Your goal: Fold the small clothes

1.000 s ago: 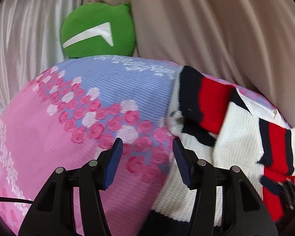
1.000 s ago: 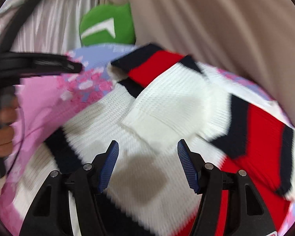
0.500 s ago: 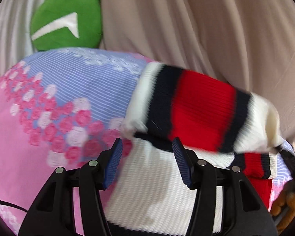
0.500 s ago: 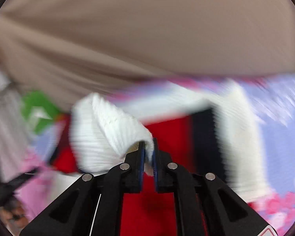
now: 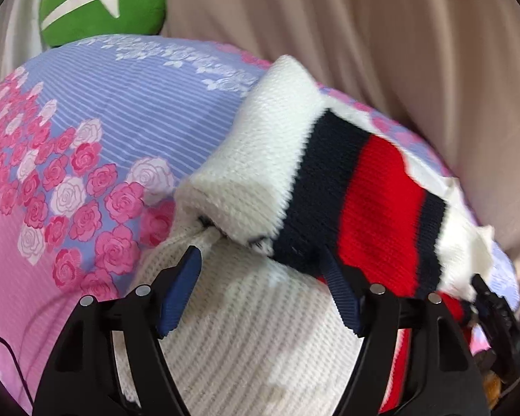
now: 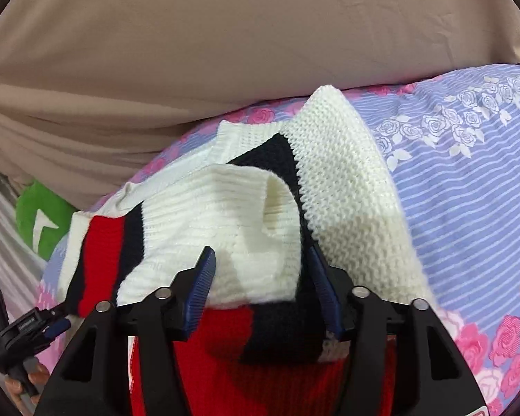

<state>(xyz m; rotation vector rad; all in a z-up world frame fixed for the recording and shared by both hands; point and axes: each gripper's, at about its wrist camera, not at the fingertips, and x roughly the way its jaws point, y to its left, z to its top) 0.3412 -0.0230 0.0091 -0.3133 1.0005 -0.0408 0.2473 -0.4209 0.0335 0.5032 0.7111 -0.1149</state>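
A knitted sweater (image 5: 332,187) in white, navy and red bands is laid on a bed covered by a floral bedsheet (image 5: 97,131) of lilac stripes and pink roses. In the left wrist view, a striped sleeve is seen folded across the white body of the garment, its white cuff pointing toward the far side of the bed. The left tongs (image 5: 260,284) are held open just above the white knit, with nothing between the blue pads (image 5: 182,287). In the right wrist view, the right tongs (image 6: 260,286) are likewise spread apart, and a folded white ribbed part of the sweater lies between and just beyond the pads without being pinched. Red and navy knit is seen beneath these tongs. A green cushion (image 5: 100,0) with a white mark is propped at the far edge of the bed, against a beige curtain (image 5: 364,27). No container is shown in either view.
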